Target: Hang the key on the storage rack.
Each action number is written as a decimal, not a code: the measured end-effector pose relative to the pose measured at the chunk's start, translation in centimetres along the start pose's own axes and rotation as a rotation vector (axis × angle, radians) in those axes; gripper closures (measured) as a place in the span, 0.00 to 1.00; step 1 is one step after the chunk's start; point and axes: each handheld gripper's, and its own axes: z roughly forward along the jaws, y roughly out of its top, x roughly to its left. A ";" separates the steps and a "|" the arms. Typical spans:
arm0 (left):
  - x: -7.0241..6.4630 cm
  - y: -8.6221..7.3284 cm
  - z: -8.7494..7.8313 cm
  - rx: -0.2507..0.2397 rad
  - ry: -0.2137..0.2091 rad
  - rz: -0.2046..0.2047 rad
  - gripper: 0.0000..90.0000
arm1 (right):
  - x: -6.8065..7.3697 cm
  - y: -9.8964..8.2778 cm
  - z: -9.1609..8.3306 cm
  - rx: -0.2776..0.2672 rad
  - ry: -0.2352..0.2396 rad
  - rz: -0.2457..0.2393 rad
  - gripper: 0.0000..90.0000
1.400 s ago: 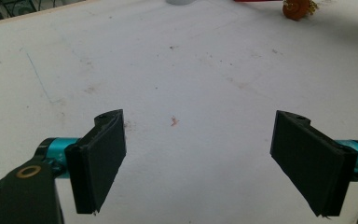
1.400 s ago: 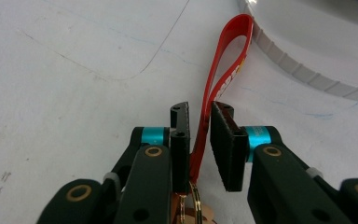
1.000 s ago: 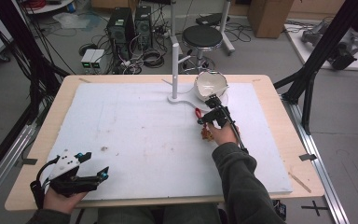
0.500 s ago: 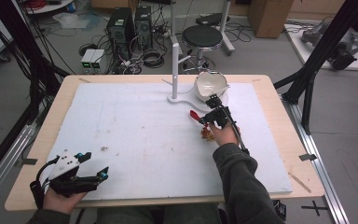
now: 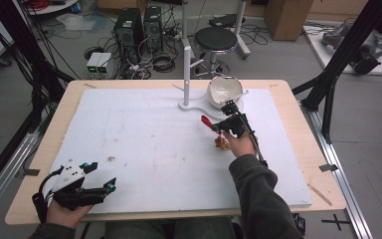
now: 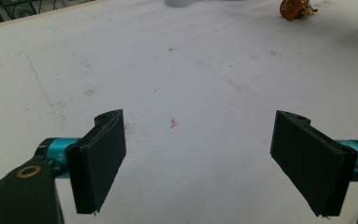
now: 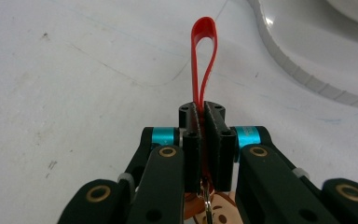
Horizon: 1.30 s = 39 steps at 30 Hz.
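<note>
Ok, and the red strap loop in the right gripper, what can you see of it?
The red strap loop is a thin, flat, glossy band, plastic or rubber by the look, folded into a narrow teardrop. The right gripper is shut on its lower end, so the rounded end sticks out past the fingertips over the white mat. Below the jaws a small metal ring joins it to an orange-brown charm that lies by the hand. A keychain, probably.

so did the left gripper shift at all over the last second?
No. The left gripper sits at the same near-left corner of the white mat, jaws open, same gap to the table's front edge.
</note>
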 end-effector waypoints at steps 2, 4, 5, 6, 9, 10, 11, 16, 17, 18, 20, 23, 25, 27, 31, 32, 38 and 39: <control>0.0 0.0 0.0 0.004 0.002 -0.001 0.21 | 0.2 0.0 -0.5 -0.029 0.009 -0.012 0.95; 0.1 0.0 0.0 0.006 0.003 0.000 0.21 | 0.2 0.0 -0.6 -0.036 0.016 -0.018 0.95; 0.1 -0.1 0.0 0.005 0.005 0.000 0.21 | 0.6 0.0 -0.8 -0.039 0.015 -0.024 0.95; 0.1 -0.1 0.0 0.004 0.006 -0.002 0.21 | 0.7 0.0 -0.9 -0.045 0.018 -0.037 0.95; 0.1 0.0 0.0 0.004 0.006 -0.003 0.21 | 1.0 0.0 -1.1 -0.062 0.037 -0.063 0.95; 0.1 0.0 0.0 0.003 0.007 -0.002 0.21 | 1.1 0.0 -1.2 -0.069 0.040 -0.068 0.95; 0.1 0.0 0.0 0.003 0.007 -0.002 0.21 | 1.1 0.0 -1.3 -0.073 0.042 -0.069 0.95; 0.1 0.0 0.0 0.003 0.006 -0.004 0.21 | 1.2 -0.1 -2.0 -0.104 0.068 -0.073 0.95; 0.1 0.0 0.0 0.004 0.007 -0.003 0.21 | 1.3 -0.1 -2.3 -0.120 0.072 -0.074 0.95; 0.1 0.0 0.0 0.004 0.007 -0.003 0.21 | 1.3 -0.1 -2.5 -0.126 0.078 -0.077 0.95; 0.1 0.0 0.0 0.003 0.005 0.001 0.21 | 1.4 -0.1 -2.9 -0.145 0.091 -0.080 0.95; 0.1 0.0 0.0 0.002 0.007 -0.001 0.21 | 1.4 -0.2 -3.3 -0.165 0.106 -0.085 0.95; 0.0 0.0 0.0 0.004 0.006 0.002 0.21 | 1.6 -0.2 -3.6 -0.180 0.108 -0.093 0.95; 0.0 0.0 0.1 0.001 0.006 -0.002 0.21 | 1.8 -0.2 -4.0 -0.201 0.115 -0.105 0.95; 0.1 0.1 0.1 0.001 0.005 0.002 0.21 | 2.0 -0.1 -4.5 -0.226 0.123 -0.117 0.95; 0.0 0.1 0.1 0.001 0.005 0.002 0.21 | 2.0 -0.1 -4.5 -0.226 0.123 -0.117 0.95; 0.1 0.0 0.1 0.000 0.008 -0.001 0.21 | 2.3 0.4 -5.3 -0.260 0.131 -0.132 0.96; 0.1 0.0 0.1 0.001 0.008 -0.002 0.21 | 2.4 0.5 -5.4 -0.267 0.126 -0.135 0.95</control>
